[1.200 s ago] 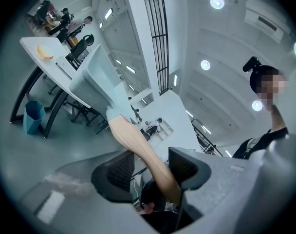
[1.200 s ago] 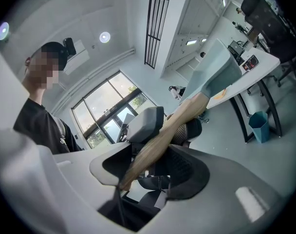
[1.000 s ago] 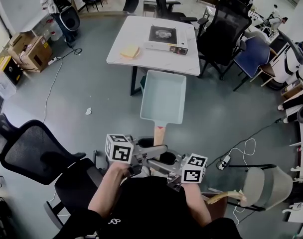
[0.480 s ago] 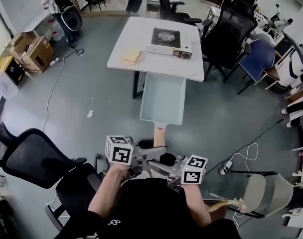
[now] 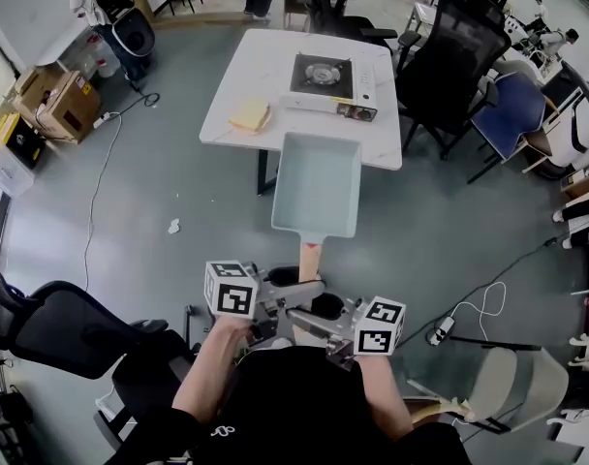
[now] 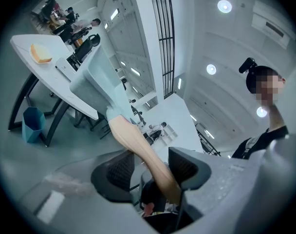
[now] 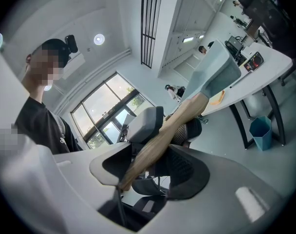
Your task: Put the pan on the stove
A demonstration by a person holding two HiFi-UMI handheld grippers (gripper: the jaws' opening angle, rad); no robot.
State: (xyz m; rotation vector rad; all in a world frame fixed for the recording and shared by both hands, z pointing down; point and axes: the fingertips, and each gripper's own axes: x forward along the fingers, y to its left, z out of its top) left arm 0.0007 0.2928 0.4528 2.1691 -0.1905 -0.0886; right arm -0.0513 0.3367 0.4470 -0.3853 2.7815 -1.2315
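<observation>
Clamps the wooden handle [image 5: 310, 258] nearest the body with both tools at once. Closes the left gripper [image 6: 155, 169] on it from one side and the right gripper [image 7: 163, 141] from the other, pads pressing on the wood and nothing else between them. Doubles the grip, in all likelihood, to stop a long handle twisting under the weight out in front. Points both tools level for the same reason, keeping the pan flat rather than tipped.

Carries the rectangular pan [image 5: 319, 187] beyond the grippers, in the air and open side up, above the grey floor [image 5: 178, 192]. Shows its far rim overlapping the near edge of the white table [image 5: 275, 71] in the head view. Leaves unclear whether that rim is actually over the tabletop or just short of it.

Finds the portable gas stove [image 5: 325, 74] farther on, on the far half of the table, burner bare and nothing resting on it. Puts the pan well short of it, so the task is not yet done. Calls for carrying the pan across the tabletop and lowering it square onto the burner.

Notes a yellow sponge-like block [image 5: 249, 116] left of the stove, apart from the straight line to it, and a black office chair [image 5: 449, 56] just right of the table.
</observation>
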